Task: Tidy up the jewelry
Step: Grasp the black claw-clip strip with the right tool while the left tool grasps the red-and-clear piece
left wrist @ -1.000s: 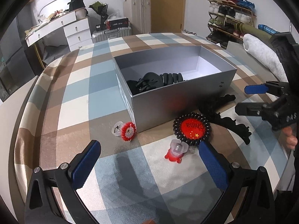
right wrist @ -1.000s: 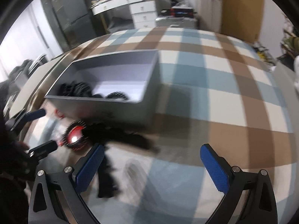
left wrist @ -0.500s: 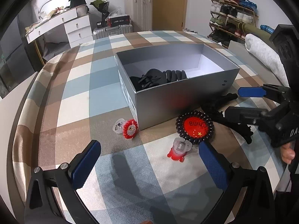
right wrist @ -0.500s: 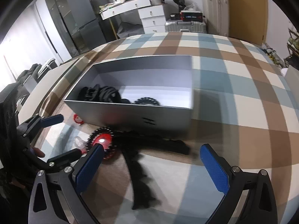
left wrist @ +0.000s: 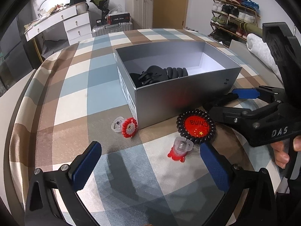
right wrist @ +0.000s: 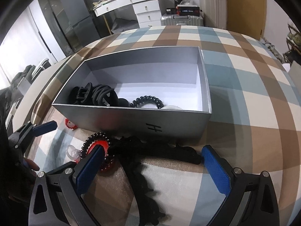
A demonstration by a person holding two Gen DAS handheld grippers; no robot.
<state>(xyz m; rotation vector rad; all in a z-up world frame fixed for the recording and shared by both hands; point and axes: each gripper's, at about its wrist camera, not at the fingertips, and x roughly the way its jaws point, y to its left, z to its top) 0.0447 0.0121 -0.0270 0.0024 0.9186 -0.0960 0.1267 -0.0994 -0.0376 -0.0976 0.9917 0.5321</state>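
Note:
A silver box (left wrist: 178,98) stands open on the plaid cloth, holding a black claw clip (right wrist: 84,94) and a black coil tie (right wrist: 146,101). In front of it lie a red badge ringed by a black coil (left wrist: 196,126), a red flower ring (left wrist: 128,127) and a small red-and-clear ring (left wrist: 178,150). A long black lace headband (right wrist: 143,169) sprawls beside the badge. My left gripper (left wrist: 150,162) hovers open just short of the small rings. My right gripper (right wrist: 152,165) is open too, its fingers straddling the headband, the left pad (right wrist: 90,165) over the badge.
The plaid cloth (left wrist: 75,101) curves off at the left and near edges. Beyond it are a white dresser (left wrist: 75,24), suitcases (left wrist: 139,13) and a shoe rack (left wrist: 235,15). A rolled towel (left wrist: 263,52) lies at the right. A hand (left wrist: 286,152) grips the right tool.
My right gripper has swung left and lowered, coming in over the headband and badge in front of the box. The left gripper has barely moved.

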